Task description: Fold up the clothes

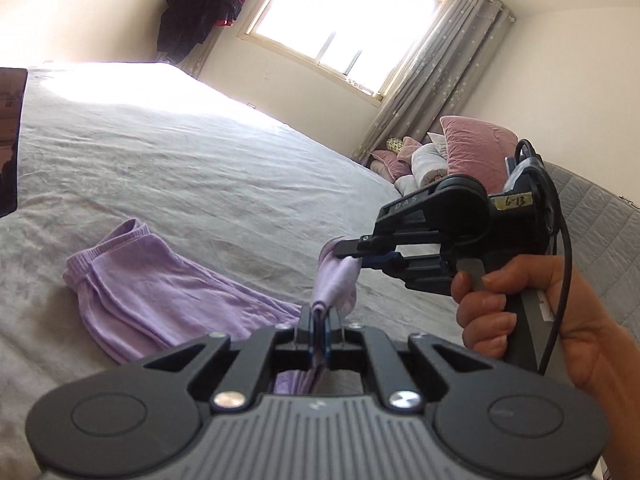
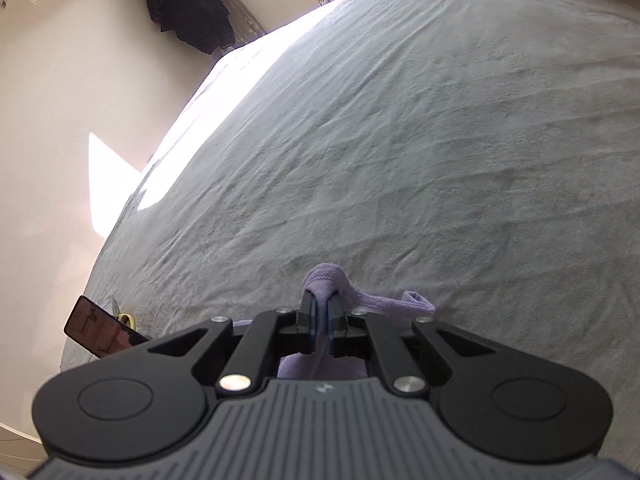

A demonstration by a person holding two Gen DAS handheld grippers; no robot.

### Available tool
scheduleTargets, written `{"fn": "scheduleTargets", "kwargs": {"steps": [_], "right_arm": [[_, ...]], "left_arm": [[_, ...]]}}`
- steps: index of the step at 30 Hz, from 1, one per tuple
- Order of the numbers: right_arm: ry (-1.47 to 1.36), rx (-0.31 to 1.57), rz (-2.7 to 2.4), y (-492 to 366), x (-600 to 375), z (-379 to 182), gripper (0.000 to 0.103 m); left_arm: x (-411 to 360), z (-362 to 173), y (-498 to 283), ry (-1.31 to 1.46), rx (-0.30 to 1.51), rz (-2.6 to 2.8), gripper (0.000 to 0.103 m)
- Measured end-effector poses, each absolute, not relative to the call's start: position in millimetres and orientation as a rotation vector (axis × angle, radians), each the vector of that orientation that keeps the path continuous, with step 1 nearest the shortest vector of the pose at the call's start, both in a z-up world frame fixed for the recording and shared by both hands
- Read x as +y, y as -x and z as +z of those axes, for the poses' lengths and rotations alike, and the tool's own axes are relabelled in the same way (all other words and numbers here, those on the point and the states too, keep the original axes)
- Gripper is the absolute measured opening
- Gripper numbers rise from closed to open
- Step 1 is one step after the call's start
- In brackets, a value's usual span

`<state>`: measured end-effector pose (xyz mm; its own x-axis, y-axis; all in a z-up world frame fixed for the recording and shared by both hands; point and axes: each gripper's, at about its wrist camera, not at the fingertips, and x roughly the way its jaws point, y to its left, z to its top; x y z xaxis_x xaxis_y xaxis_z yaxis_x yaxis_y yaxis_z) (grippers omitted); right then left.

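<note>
Where the lilac trousers pass under the left tool, their near end is hidden. Both tools pinch cloth: the right tool grips a bunched hem. Lying on the grey bed, the trousers run lengthwise, waistband pointing far-left.

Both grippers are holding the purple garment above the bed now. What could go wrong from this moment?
1. The left gripper and right gripper each pinch only a small bunch of the lilac garment; it could slip out.
2. The waistband end lies rumpled on the bed sheet; dragging may crease the fold.
</note>
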<state>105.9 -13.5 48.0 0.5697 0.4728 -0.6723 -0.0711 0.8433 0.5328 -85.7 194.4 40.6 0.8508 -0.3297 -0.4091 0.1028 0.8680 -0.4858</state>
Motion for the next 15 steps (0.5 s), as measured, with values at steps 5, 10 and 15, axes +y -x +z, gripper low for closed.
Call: {"fn": "scheduleTargets", "kwargs": {"steps": [5, 10, 15], "right_arm": [[-0.43, 0.939, 0.388, -116.9, 34.4, 46.5, 0.005], [-0.387, 0.972, 0.424, -124.9, 79.6, 39.2, 0.005], [-0.322, 0.994, 0.452, -135.5, 118.4, 26.9, 0.005]], "left_arm": [[234.1, 31.0, 81.2, 0.507, 0.52, -0.161, 0.004], [269.4, 19.9, 73.8, 0.538, 0.55, -0.099, 0.004], [299.2, 6.4, 63.9, 0.541, 0.595, -0.065, 0.004]]}}
